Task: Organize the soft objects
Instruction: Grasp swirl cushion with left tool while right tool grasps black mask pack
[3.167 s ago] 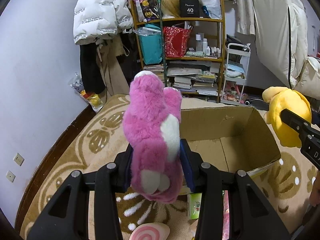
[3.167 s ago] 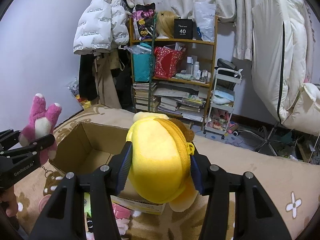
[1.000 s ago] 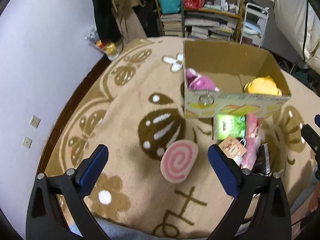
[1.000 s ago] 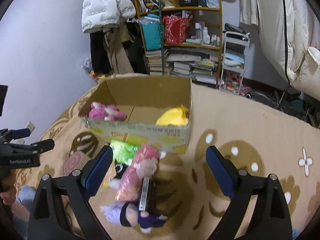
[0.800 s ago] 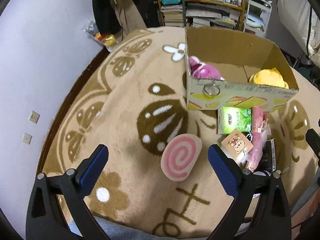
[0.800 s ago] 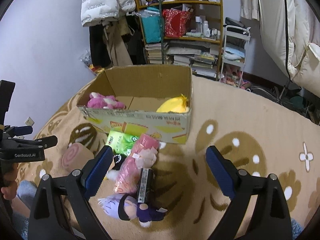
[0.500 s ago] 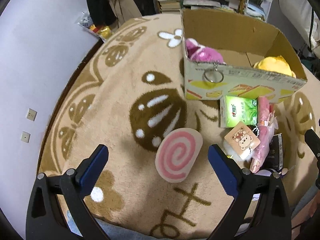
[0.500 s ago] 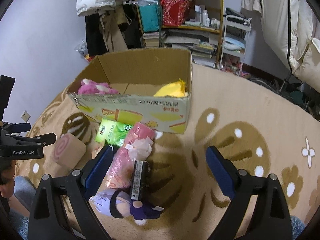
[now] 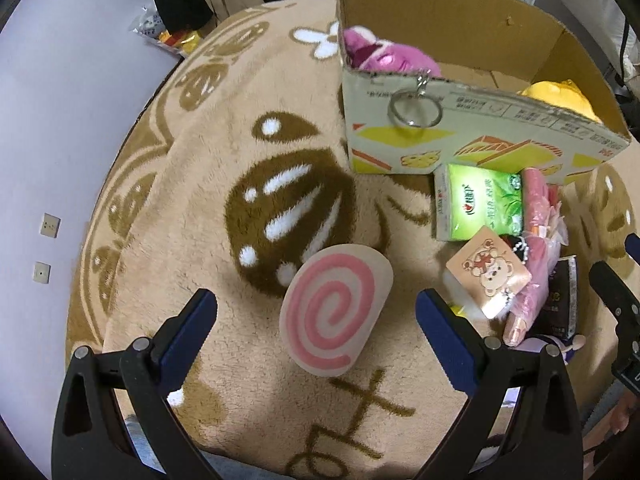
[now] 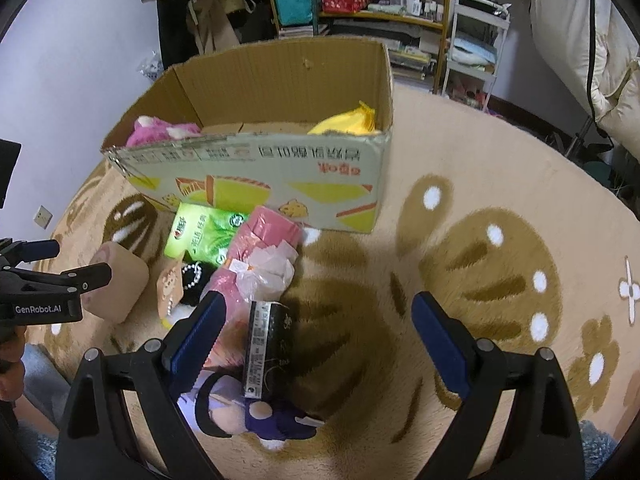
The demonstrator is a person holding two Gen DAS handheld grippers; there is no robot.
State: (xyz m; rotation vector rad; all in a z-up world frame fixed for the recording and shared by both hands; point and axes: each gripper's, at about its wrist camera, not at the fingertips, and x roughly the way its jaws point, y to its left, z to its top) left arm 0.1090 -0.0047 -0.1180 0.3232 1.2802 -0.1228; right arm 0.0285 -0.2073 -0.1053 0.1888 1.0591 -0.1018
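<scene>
A cardboard box (image 9: 460,120) (image 10: 256,168) on the rug holds a pink plush (image 9: 384,56) (image 10: 160,130) at its left and a yellow plush (image 9: 556,96) (image 10: 348,122) at its right. A pink-swirl roll cushion (image 9: 334,316) (image 10: 116,286) lies on the rug just ahead of my open left gripper (image 9: 316,304). My right gripper (image 10: 318,312) is open above a black packet (image 10: 266,344), a pink bag (image 10: 256,264) and a purple doll (image 10: 248,412). A green tissue pack (image 9: 478,206) (image 10: 200,234) and a bear card (image 9: 488,270) lie in front of the box.
A beige patterned rug (image 9: 200,200) (image 10: 480,240) covers the floor. Behind the box stand a crowded bookshelf (image 10: 360,4), a small white cart (image 10: 476,40) and hanging coats. A lilac wall (image 9: 60,100) borders the rug at left. The other gripper (image 10: 48,280) shows at the left edge of the right wrist view.
Both grippers let go of the pink and yellow plush, which now lie in the box. Both have since drawn back and dropped lower toward the items on the rug.
</scene>
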